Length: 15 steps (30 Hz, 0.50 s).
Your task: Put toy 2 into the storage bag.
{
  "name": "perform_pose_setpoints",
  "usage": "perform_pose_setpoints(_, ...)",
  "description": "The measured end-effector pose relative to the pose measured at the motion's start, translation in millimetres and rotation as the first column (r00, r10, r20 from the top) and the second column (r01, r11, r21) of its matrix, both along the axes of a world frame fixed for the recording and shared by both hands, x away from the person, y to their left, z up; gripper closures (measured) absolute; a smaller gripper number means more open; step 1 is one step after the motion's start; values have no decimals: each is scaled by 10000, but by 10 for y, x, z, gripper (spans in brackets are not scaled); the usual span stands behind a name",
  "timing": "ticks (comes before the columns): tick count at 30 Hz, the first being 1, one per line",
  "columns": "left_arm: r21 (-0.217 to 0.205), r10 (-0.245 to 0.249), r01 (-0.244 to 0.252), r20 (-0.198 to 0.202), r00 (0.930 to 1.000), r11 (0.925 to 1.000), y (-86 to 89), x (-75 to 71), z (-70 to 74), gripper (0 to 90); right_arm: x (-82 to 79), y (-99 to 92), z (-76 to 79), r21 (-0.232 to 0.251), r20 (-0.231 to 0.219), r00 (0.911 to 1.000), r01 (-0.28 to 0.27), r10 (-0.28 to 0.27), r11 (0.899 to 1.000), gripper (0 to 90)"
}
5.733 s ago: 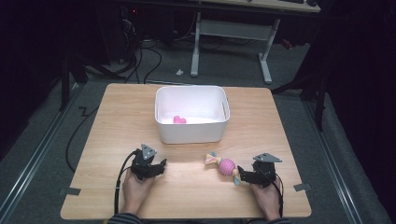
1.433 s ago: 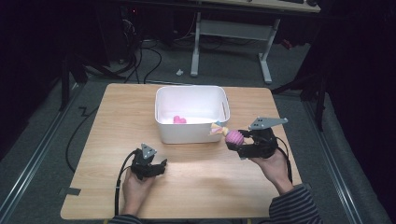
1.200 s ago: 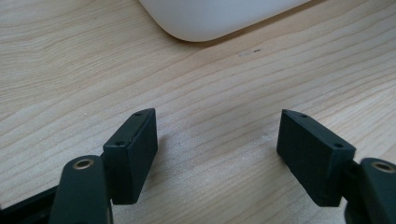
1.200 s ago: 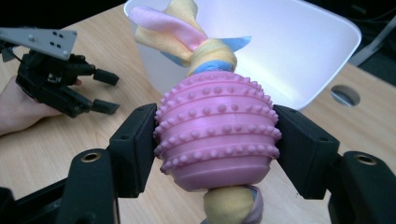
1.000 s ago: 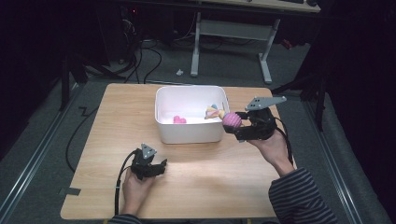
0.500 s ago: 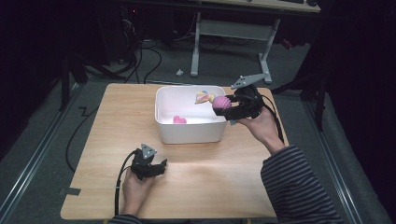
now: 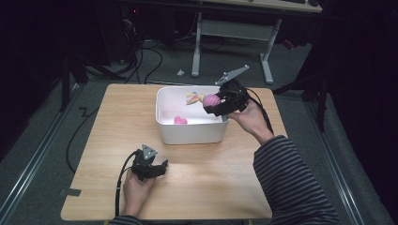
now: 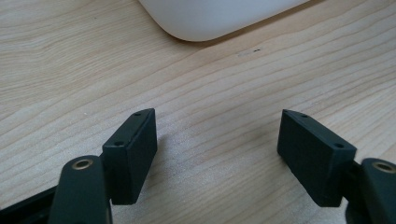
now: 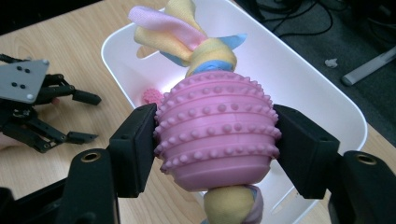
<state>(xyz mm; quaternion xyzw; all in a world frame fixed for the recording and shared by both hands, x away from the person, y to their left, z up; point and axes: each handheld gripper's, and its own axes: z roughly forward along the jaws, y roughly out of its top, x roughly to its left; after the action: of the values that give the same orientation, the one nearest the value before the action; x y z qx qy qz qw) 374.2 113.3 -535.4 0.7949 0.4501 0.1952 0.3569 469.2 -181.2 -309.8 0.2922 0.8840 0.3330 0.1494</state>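
Holding pink knobbed toy [image 9: 217, 133] above white bin [image 7: 165, 101], right tongs [image 9: 215, 149] clamped on ribbed middle. Judged light, rubbery, grippy; cloth tails floppy. Left tongs [image 8: 219, 154] wide open, empty, near bin on bench [image 7: 112, 126].

The light wooden desk [image 7: 197, 187] is lit brightly from above, while the surrounding room is left dim. Glare is seen inside the white plastic bin [image 9: 299, 84]. Soft shadows are cast under the black claw pads [image 8: 133, 154]; close-ups are sharp.
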Motion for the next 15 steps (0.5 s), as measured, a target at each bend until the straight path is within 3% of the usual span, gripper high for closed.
perform_pose_setpoints(15, 20, -23, 23, -10, 10000, 10000, 3, 1, 1, 288, 224, 142, -182, -737, -957, 9944, -527, 456, 9959, 346)
